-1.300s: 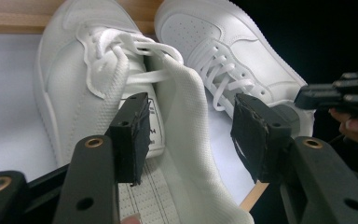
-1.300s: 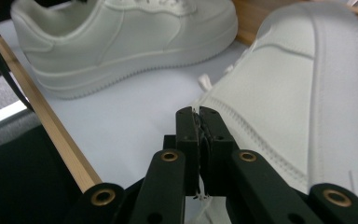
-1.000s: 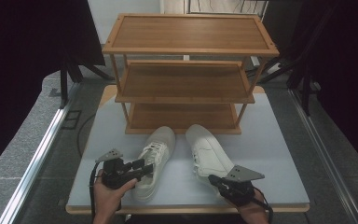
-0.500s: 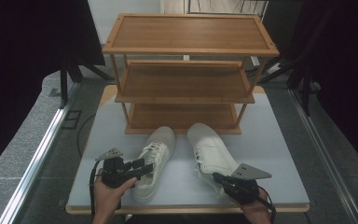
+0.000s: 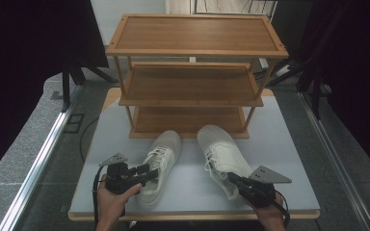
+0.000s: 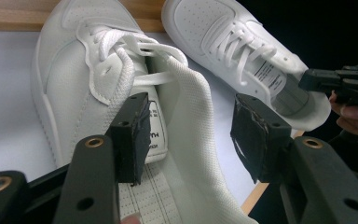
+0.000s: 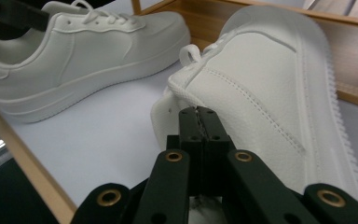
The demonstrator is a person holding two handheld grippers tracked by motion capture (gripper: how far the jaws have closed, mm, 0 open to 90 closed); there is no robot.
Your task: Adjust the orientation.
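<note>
R gripper (image 5: 235, 179) now clenched on right shoe (image 5: 221, 154) heel, shoe shifted slightly vs before; L gripper (image 5: 150, 172) stays released, astride left shoe (image 5: 161, 166) collar on bench (image 5: 289, 144)

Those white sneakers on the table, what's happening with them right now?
A person works on a pair of white leather sneakers lying in front of a three-tier wooden shoe rack. The right hand-held gripper is shut on the heel collar of the right white sneaker. The left hand-held gripper is open, its jaws straddling the collar wall of the left white sneaker. Both shoes rest on the pale grey tabletop, none on the rack yet.
</note>
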